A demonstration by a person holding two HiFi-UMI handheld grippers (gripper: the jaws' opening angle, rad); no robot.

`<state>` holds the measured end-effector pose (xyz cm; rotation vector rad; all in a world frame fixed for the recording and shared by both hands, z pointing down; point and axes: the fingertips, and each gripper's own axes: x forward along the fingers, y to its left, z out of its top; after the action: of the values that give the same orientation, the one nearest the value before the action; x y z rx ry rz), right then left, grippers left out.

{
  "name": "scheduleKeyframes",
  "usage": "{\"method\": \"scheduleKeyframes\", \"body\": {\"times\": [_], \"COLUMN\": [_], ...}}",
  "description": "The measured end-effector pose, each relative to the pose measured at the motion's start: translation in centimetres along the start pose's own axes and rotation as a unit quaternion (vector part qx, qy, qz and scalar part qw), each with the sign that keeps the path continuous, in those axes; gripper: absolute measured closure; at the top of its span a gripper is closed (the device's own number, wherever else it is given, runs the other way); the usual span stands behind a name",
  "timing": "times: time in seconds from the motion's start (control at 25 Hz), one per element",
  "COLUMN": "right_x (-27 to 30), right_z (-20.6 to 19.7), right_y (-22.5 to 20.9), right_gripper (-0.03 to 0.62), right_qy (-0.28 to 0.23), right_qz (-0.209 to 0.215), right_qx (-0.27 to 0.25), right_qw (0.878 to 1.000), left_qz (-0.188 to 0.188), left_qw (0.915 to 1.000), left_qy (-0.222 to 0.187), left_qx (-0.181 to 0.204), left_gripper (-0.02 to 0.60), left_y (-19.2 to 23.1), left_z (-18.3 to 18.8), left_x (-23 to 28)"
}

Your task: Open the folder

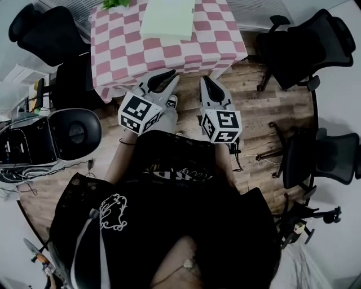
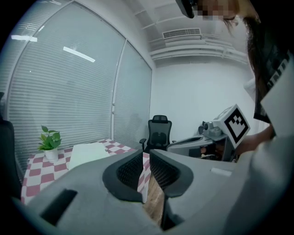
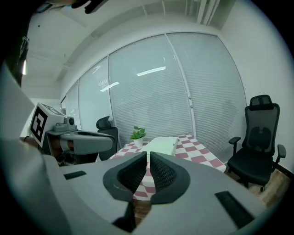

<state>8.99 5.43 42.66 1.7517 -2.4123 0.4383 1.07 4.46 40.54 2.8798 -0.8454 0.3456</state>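
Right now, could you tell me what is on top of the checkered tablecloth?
A pale folder lies flat and closed on the tablecloth, and a small potted plant stands near the cloth's far edge. Whatever is under or inside the folder is covered.

Cut off by the head view's top edge: far end of the pale folder [image 1: 168, 18] and most of the potted plant [image 1: 115, 3]. Hidden behind the right gripper [image 3: 148, 153] and its closed jaws, in its own view: the folder's near corner. Too small to tell: how the folder fastens.
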Motion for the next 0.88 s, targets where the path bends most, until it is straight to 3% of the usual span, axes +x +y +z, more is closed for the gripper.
{"method": "scheduleKeyframes", "body": {"times": [0.48, 0.88], "right_x": [10.1, 18.0], "right_z": [1.9, 2.7], "right_y": [-3.4, -5.4], "right_gripper": [0.568, 0.568], "right_qy": [0.028, 0.059], "right_qz": [-0.025, -0.052], "right_qx": [0.049, 0.075], "right_qw": [0.998, 0.994], "left_qz": [0.008, -0.025], "left_qw": [0.9992, 0.9963], "left_qy": [0.038, 0.078], "left_qx": [0.008, 0.024], "left_gripper": [0.541, 0.54], "left_y": [12.4, 20.0], "left_z": [-0.8, -2.6], "left_x": [5.0, 9.8]}}
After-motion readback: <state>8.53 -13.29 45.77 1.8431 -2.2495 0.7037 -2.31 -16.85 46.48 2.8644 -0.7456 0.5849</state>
